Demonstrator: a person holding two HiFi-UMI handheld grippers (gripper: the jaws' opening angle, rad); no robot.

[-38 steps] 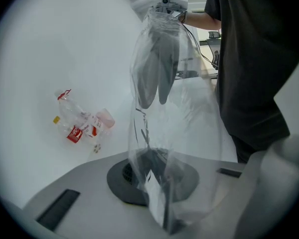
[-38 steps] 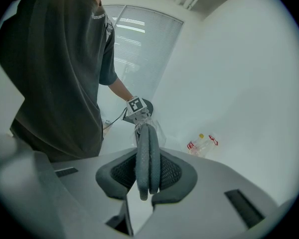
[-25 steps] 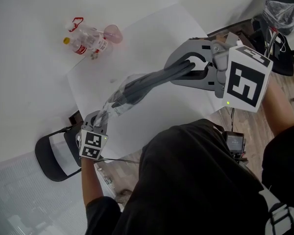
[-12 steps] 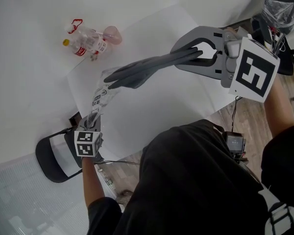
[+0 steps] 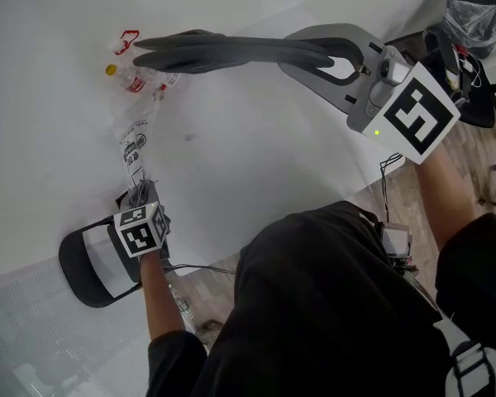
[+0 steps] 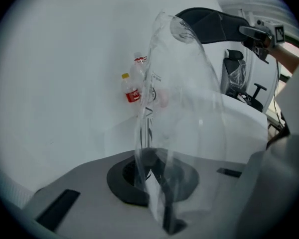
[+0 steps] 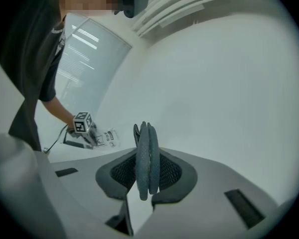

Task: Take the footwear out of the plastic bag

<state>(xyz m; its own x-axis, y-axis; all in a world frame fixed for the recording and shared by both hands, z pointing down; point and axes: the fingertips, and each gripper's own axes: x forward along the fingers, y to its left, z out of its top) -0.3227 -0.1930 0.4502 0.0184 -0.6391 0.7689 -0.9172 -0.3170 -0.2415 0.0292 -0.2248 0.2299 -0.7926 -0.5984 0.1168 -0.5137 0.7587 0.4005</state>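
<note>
My left claw, at about eight o'clock in the head view, is pinched fully closed on one end of the clear plastic bag. The bag looks limp and empty. It stretches from that claw toward twelve o'clock over the white surface, and its far end is near the bottles. The footwear, two flat dark grey pieces pressed side by side, is completely outside the bag and well apart from my left claw. My right claw, at about one o'clock, is clamped on one end of it. The rest reaches toward nine o'clock, and its tip is in line with the bottles.
</note>
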